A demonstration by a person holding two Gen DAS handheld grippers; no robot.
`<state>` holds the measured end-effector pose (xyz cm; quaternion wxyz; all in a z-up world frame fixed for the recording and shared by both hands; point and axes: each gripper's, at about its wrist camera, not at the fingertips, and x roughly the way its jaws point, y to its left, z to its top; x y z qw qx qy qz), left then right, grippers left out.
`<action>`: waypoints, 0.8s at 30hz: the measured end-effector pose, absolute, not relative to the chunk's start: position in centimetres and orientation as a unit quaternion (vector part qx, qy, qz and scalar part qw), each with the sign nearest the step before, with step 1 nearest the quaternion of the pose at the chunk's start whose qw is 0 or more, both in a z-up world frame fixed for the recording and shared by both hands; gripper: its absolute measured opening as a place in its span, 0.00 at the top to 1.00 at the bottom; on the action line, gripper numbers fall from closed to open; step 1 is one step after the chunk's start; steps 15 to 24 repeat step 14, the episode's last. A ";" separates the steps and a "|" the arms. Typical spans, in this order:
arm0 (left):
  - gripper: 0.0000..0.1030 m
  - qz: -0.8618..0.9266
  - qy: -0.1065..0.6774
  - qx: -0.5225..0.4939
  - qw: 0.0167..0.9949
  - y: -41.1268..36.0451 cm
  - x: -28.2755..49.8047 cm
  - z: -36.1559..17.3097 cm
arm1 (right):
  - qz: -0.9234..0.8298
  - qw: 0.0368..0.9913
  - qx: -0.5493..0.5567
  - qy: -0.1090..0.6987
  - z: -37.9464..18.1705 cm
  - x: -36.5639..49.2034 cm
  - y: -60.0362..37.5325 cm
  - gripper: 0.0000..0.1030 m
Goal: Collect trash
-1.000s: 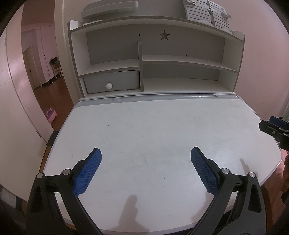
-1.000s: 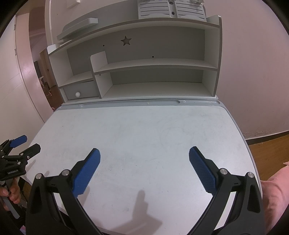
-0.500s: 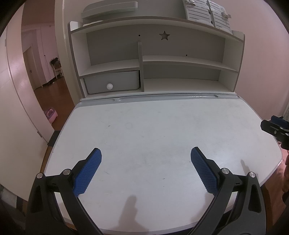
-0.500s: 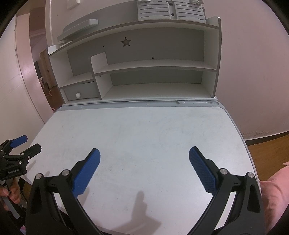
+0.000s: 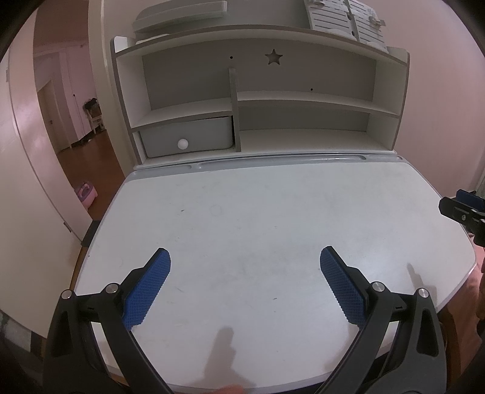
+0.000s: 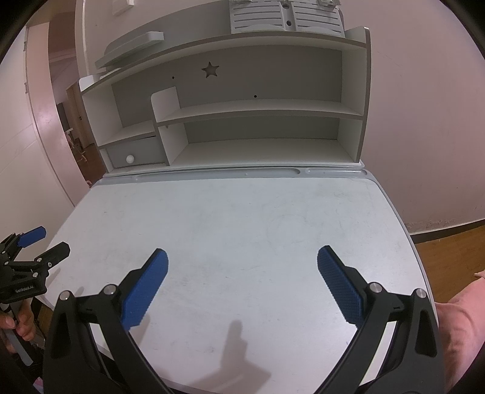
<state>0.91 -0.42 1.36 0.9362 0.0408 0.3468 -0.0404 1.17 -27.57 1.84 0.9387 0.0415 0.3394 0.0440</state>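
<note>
Readable writing: one label only, "GenRobot.AI" in small white letters on the black body of the left gripper (image 6: 42, 247), seen at the left edge of the right wrist view. No other text can be made out.

Left gripper (image 5: 245, 272): jaws spread wide, blue ridged pads (image 5: 145, 288) well apart, nothing between them. It hangs over the near part of the white table (image 5: 257, 218). A hand (image 6: 21, 322) grips its handle below the table's left edge.

Right gripper (image 6: 242, 271): jaws likewise spread wide and holding nothing, above the near edge of the table. In the left wrist view its tip shows at the far right edge (image 5: 463, 209), beside the table's right side.

Containers: a shelf unit (image 5: 257, 100) stands at the back of the table. Its compartments show only bare boards. A grey drawer (image 5: 186, 141) with a round white knob (image 5: 183, 143) sits closed in the lower left compartment; contents hidden. A star-shaped cutout (image 5: 273, 56) marks the back panel. A grey slatted holder (image 6: 286, 16) and a flat grey tray (image 6: 130, 48) rest on the top board.

Trash: no piece of it can be seen on the table or shelves in either view. The tabletop shows only faint scuffs and the grippers' shadows.

A small pink object (image 5: 85, 193) lies on the wooden floor to the left of the table; too small to identify.
</note>
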 end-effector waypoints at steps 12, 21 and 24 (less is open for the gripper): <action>0.07 -0.033 0.349 0.038 0.936 -0.3 1.1 1.2 | 0.043 0.938 0.042 0.340 1.8 1.2 -27.6 0.07; 0.07 -0.032 0.351 0.038 0.935 -0.3 1.2 1.2 | 0.043 0.938 0.042 0.340 1.8 1.2 -27.7 0.07; 0.07 -0.032 0.351 0.038 0.935 -0.3 1.2 1.2 | 0.043 0.938 0.042 0.340 1.8 1.2 -27.7 0.07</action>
